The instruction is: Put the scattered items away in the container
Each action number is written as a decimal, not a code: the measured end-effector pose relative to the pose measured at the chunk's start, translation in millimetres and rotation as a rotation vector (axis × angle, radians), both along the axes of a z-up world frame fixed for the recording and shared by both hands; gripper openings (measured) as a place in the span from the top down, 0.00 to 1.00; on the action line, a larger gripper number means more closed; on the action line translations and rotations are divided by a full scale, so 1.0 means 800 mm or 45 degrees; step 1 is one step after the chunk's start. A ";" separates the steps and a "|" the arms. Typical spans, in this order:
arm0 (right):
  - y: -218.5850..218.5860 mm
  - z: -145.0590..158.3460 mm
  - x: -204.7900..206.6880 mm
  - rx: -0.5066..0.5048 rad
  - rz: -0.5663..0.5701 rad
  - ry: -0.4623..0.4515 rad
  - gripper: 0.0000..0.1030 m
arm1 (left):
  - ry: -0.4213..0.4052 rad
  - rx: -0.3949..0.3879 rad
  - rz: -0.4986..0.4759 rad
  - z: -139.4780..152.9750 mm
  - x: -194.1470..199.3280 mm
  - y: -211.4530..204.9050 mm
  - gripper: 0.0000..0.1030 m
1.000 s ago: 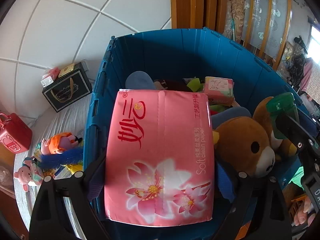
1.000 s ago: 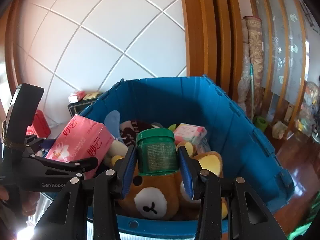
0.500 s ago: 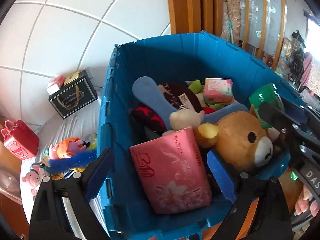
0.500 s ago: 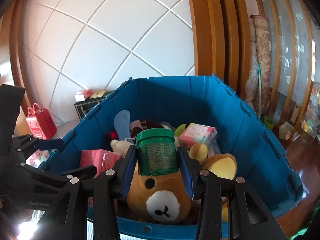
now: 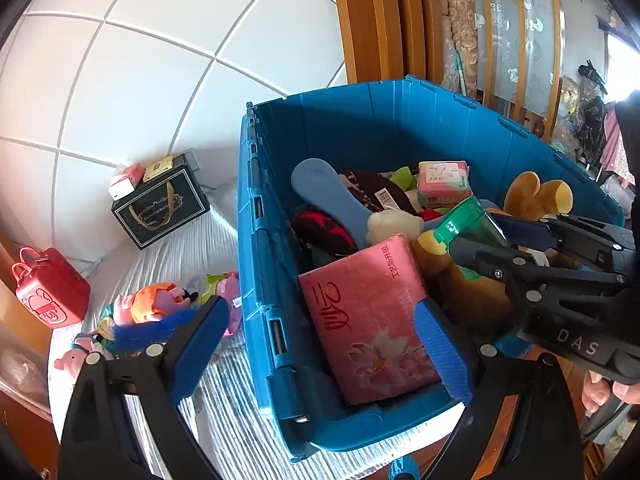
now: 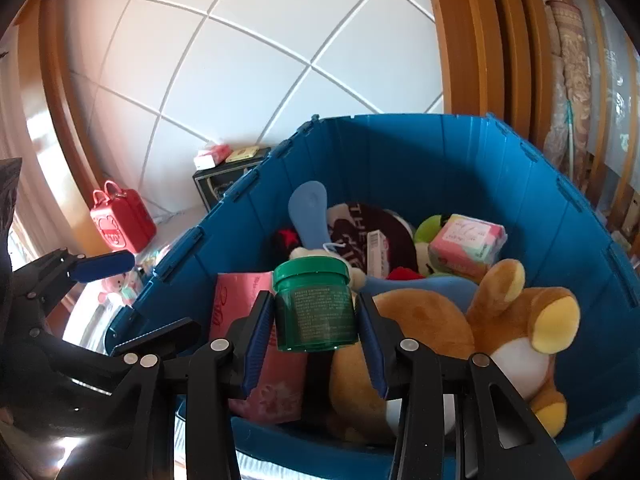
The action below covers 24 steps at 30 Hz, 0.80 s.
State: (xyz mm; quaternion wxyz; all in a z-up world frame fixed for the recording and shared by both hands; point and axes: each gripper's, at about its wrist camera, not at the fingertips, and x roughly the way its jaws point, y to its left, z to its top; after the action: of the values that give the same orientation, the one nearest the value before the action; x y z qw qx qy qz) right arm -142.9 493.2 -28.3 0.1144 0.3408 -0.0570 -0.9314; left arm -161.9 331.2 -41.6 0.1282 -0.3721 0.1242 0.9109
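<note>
Green jar clamped upright in right gripper directly above teddy bear inside blue crate; left gripper wide open, empty, tissue pack lying below.

**Occlusions and cut-offs**

Brown teddy bear – face hidden behind the right gripper and green jar. Pink tissue pack half covered by the gripper finger. Jar label print too small to read. Left-view bin near corner cut by the left gripper – person's fingers clipped at the frame edge.
</note>
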 end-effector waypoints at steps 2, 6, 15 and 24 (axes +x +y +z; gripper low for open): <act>-0.001 -0.004 -0.004 -0.012 -0.021 -0.021 0.60 | -0.012 0.009 -0.003 -0.003 -0.002 -0.002 0.08; -0.001 -0.005 -0.002 -0.008 -0.049 -0.026 0.60 | -0.027 0.019 -0.014 -0.008 -0.005 -0.003 0.08; 0.003 0.015 0.035 0.054 -0.145 0.034 0.39 | -0.002 0.100 -0.021 0.002 0.014 -0.017 0.08; -0.004 0.067 0.108 0.124 -0.268 0.137 0.00 | 0.058 0.194 -0.014 0.038 0.065 -0.046 0.08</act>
State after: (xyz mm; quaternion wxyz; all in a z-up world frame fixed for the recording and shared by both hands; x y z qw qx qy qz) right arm -56.7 490.3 25.6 0.0020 0.2878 -0.0411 -0.9568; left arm -110.1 294.6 -11.5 0.1581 -0.3399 0.0593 0.9252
